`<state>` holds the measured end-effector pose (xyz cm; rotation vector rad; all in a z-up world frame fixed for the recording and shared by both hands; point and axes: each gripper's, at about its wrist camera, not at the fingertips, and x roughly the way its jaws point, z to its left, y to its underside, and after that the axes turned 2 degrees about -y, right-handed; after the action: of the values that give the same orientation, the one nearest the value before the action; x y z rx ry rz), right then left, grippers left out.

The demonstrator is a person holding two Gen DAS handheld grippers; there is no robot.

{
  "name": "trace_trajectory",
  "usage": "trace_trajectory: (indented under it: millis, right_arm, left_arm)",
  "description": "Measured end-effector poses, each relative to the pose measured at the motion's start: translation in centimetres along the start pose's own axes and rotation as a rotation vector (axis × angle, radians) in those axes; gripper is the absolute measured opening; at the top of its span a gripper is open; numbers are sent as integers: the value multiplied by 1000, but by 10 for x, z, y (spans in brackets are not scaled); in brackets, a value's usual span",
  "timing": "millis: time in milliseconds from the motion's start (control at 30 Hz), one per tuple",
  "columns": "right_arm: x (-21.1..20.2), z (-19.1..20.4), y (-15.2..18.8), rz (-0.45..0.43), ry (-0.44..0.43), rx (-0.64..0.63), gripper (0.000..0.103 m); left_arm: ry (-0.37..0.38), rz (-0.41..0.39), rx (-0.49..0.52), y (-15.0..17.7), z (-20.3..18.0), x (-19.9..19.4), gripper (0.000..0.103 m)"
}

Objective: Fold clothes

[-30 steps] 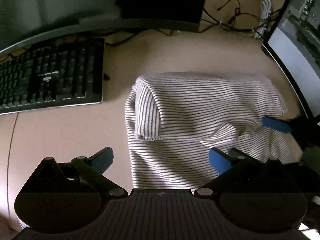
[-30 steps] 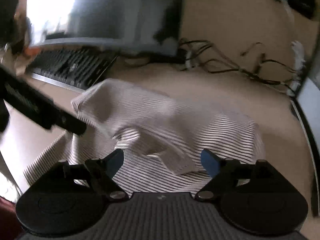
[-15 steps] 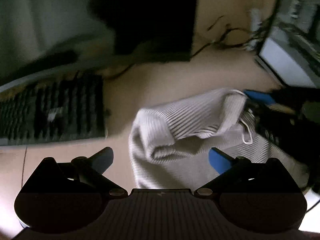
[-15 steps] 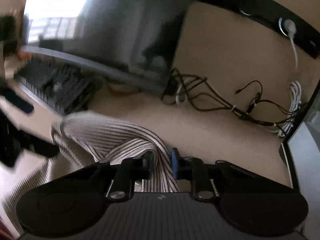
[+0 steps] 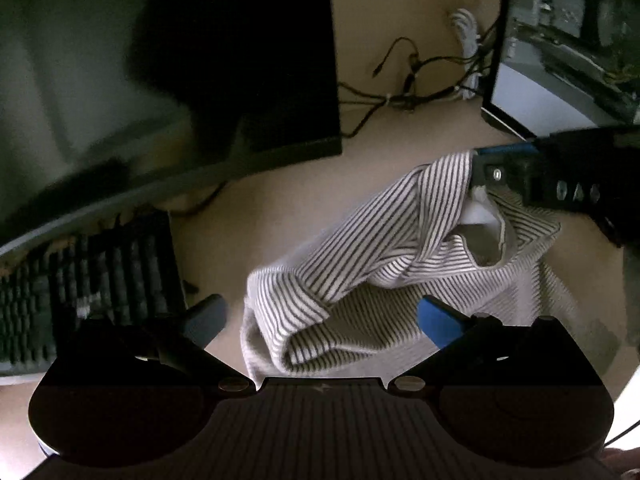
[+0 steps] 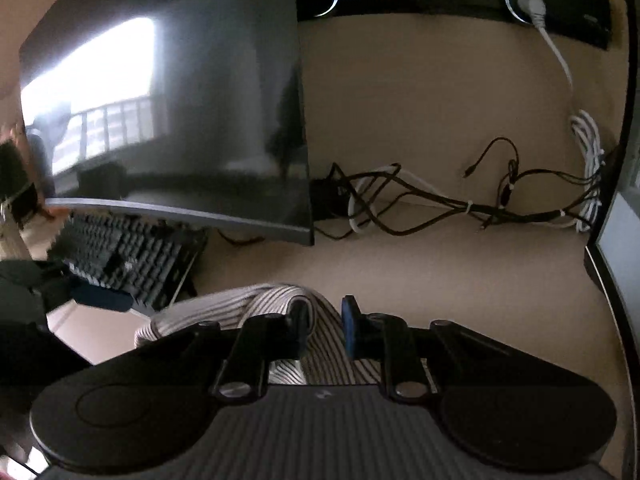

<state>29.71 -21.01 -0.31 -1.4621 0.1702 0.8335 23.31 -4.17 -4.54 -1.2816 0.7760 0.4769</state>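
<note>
Striped garment [image 5: 384, 264], white with thin dark lines, no longer lies flat and folded on the tan desk [image 5: 280, 208] as it did a second ago: its far right part hangs lifted off the surface while the near part sags in a loose roll close to the desk's front edge. The right gripper [image 6: 325, 320], which stood wide over the cloth a second ago, has closed its jaws on a fold of the fabric, and the striped cloth bunches between its blue pad and the dark finger; in the left wrist view it reaches in from the right with the cloth draped from its tip. The left gripper [image 5: 320, 316] is spread wide as before, its blue-padded fingers on either side of the rolled near edge without touching it. A dark keyboard [image 5: 88, 280] lies near the desk's left edge, just beside the garment. A curved monitor [image 6: 168, 120] overhangs the keyboard along the back, and a tangle of black and white cables [image 6: 460, 200] lies at the back edge, well apart from the cloth.
</note>
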Motion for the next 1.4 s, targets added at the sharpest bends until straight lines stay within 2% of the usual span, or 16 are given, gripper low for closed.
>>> trace_trajectory:
  millis: [100,200,233,267,367,500,567,667,733,767,833,933,1033,1133,1233,1400]
  right_arm:
    - [-1,-5,-6,3,4,23,17]
    - [-12,-1,-10,-1,11,1,18]
    - [-19,1,-9,-13,21,-13,22]
    - [-24,0,-7,-22,35,-14,33]
    - [-37,-14,5,-15,85,33,53]
    - [-36,-25,39,70,89,82,53]
    - [-29,-28,58,124,69,108,53]
    - [-8,-33,82,205,47,147,53]
    - [8,-37,93,257,60,163,54]
    - [12,-36,97,261,64,159,63]
    - [13,-29,101,254,65,140,72]
    - [13,-22,105,256,62,132,80]
    - [1,-23,118,238,74,127,80]
    - [-22,-20,133,238,92,110,80]
    - [-50,-30,152,237,113,103,80]
    - [-81,-18,171,267,118,145,81]
  left_arm:
    - [1,-20,26,-9,-6,19,103]
    - [-86,-39,30,-28,-8,37,102]
    - [-112,-51,18,-35,-6,40,100]
    - [-129,-60,0,-40,-3,41,100]
    - [-150,-86,-78,-51,9,35,100]
    - [-219,-92,-199,-52,31,27,100]
    - [-220,-68,-277,-46,41,22,100]
    - [-157,-35,-328,-24,41,6,99]
    - [-58,-15,-259,-5,27,-5,99]
    - [-13,2,-218,3,18,-6,99]
    - [59,64,-150,24,0,-5,99]
    - [86,138,-101,51,-19,8,99]
    - [110,232,-131,73,-23,26,100]
    - [115,210,-112,84,-30,17,100]
    - [166,211,-105,99,-32,1,100]
    - [233,272,-119,119,-36,-22,100]
